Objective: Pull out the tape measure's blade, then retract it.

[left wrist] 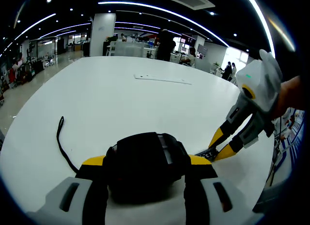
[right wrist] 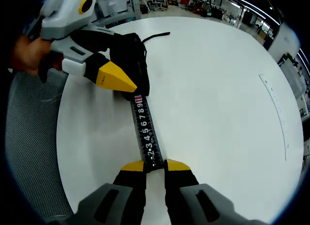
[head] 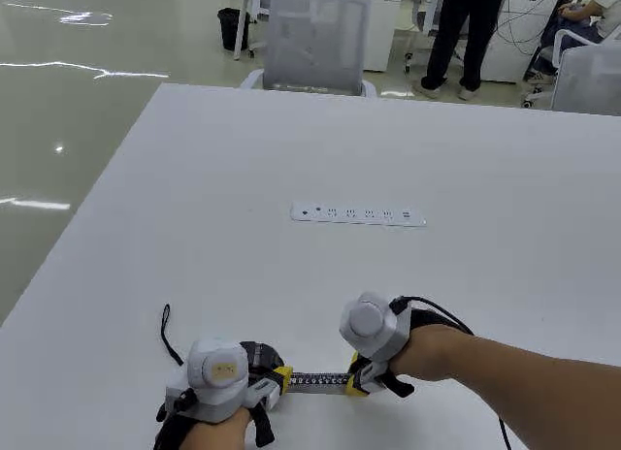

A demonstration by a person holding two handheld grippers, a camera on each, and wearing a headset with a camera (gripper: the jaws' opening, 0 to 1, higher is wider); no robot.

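A black tape measure case (left wrist: 143,164) sits low on the white table (head: 320,159), clamped between the yellow-tipped jaws of my left gripper (head: 260,377). Its wrist strap (left wrist: 61,142) trails to the left. A short stretch of the blade (right wrist: 145,130), numbers up to about 9, runs from the case (right wrist: 128,55) to my right gripper (right wrist: 154,164), which is shut on the blade's end hook. In the head view the blade (head: 318,379) bridges the small gap between the left gripper and the right gripper (head: 355,380). In the left gripper view the right gripper (left wrist: 215,150) comes in from the right.
A white power strip (head: 357,214) lies flat at the middle of the table. A grey mesh chair (head: 315,43) stands at the far edge. A person stands beyond it at the back right, and another sits at the far right. A black bin (head: 231,27) is on the floor.
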